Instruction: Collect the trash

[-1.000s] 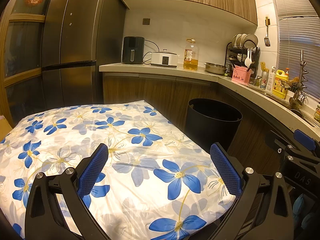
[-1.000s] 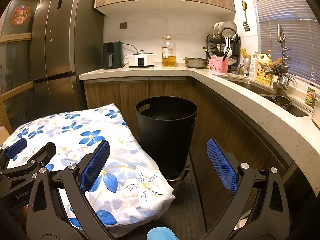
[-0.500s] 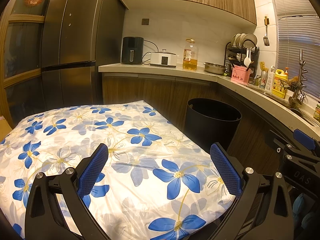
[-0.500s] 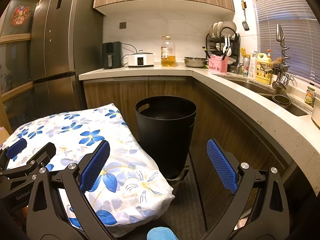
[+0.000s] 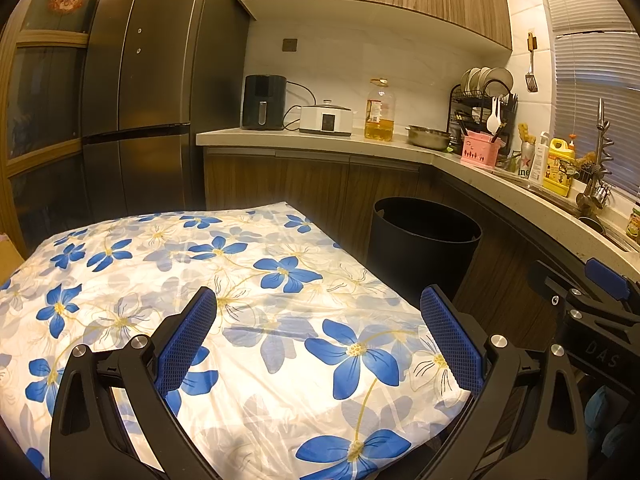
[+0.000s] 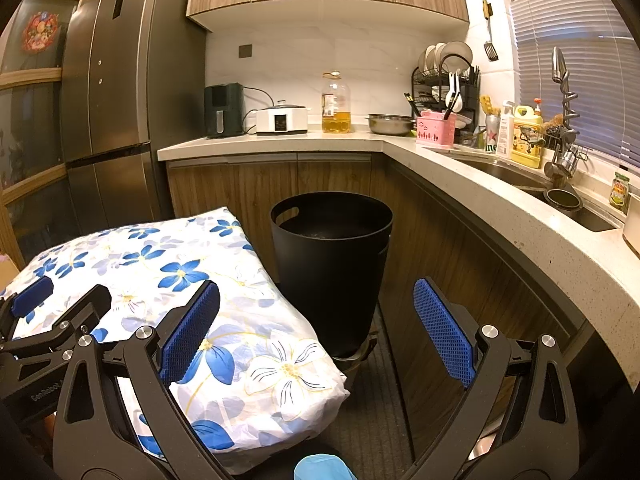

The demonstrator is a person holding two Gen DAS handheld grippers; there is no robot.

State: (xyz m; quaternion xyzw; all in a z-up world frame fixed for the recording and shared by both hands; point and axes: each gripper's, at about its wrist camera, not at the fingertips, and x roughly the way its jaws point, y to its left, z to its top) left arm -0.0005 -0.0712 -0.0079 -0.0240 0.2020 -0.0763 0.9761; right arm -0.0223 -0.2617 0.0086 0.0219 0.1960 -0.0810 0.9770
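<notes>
Both of our tongs, the left gripper (image 5: 320, 336) and right gripper (image 6: 316, 328), gape empty; we see no trash, only the rigid, light-looking black bin (image 6: 332, 256) beside the flowered cloth (image 5: 224, 280), best gripped at its handle cutout.

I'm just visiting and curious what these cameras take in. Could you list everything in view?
trash bin: one, black, on the floor by the cabinets
flowered cloth: one, white and blue, over a table left of the bin
fridge: one, dark steel, left wall
air fryer: one, black, counter
cooker: one, white, counter
oil bottle: one, clear, counter
metal bowl: one, counter
pink caddy: one, counter
dish rack: one, black, corner
yellow jug: one, by the sink
left hand-held gripper: black, blue pads, open
right hand-held gripper: same, open
</notes>
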